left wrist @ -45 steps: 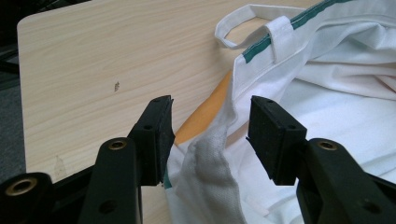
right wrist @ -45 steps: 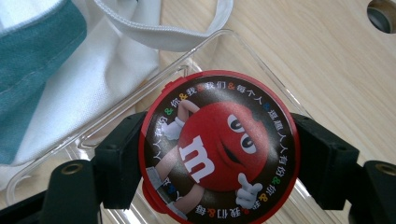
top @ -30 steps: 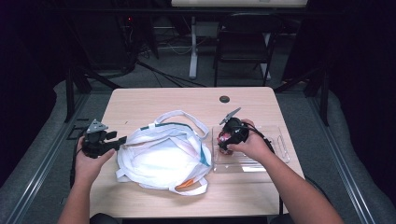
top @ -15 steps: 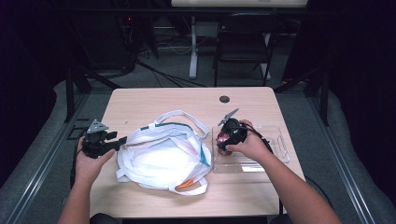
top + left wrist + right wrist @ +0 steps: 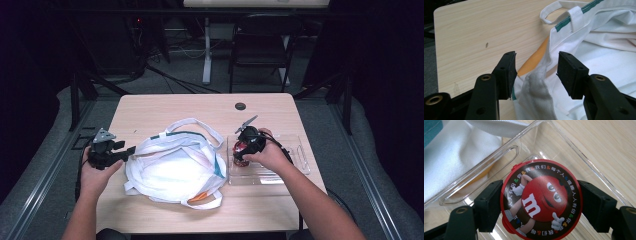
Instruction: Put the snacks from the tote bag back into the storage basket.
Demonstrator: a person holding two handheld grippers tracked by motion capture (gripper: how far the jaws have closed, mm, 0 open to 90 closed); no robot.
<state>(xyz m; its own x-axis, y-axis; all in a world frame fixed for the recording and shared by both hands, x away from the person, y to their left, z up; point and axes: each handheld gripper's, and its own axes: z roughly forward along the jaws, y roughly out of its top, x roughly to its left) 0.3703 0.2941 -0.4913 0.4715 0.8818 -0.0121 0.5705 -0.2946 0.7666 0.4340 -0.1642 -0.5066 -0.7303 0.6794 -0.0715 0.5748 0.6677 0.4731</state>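
The right claw (image 5: 540, 202) is clamped on a round red candy tin (image 5: 541, 199), one jaw at each side of its printed lid, and the tin is held inside the clear plastic tray (image 5: 295, 162) at the right of the surface (image 5: 200, 107). In the high view the right claw (image 5: 248, 141) is seen at the tray's left end, just beside the white tote bag (image 5: 175, 170).

The left claw (image 5: 536, 72) stands released, its jaws spread to either side of a fold of the bag's rim (image 5: 537, 82) without pressing on it; in the high view the left claw (image 5: 129, 150) is seen at the bag's left edge.

By the look of things, the tin is bound for the bag. For that to go well, the rim should be pinched first by the left claw and lifted so the mouth is held open. The tin is best kept level and raised clear of the tray's wall before being carried across. A squeeze on the lid's rim alone could let it slip, so the grip is better kept on the tin's sides.

The count: one tin, one tray, one bag with white handles (image 5: 200, 127) and a green trim, two claws. Something orange (image 5: 199, 197) is seen peeping out at the bag's near edge; what it is cannot be told.
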